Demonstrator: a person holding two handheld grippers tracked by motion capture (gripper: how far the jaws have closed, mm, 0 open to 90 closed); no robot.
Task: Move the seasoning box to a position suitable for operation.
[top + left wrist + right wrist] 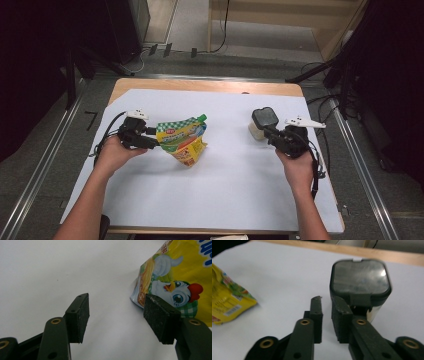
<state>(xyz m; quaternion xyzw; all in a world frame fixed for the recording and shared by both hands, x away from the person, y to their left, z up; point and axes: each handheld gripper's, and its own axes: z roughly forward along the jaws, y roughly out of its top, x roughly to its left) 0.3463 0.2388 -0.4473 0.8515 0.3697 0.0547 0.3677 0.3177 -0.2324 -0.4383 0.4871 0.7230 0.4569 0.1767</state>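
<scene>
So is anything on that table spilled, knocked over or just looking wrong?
Nothing spilled or broken. The yellow snack pouch lies slumped and crumpled on the white sheet, beside the open left tongs. The black-lidded container stands upright by the right tongs, lid on.

Bright, even light (soft close-up blur)

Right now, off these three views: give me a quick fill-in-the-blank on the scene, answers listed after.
1. The left gripper has its jaws ____, with the yellow pouch beside one jaw.
2. The container in front of the right gripper has a ____ lid.
3. The pouch's screw cap is ____ in colour.
4. Both items sit on a ____ sheet covering the table.

Missing words: open; black; green; white
</scene>
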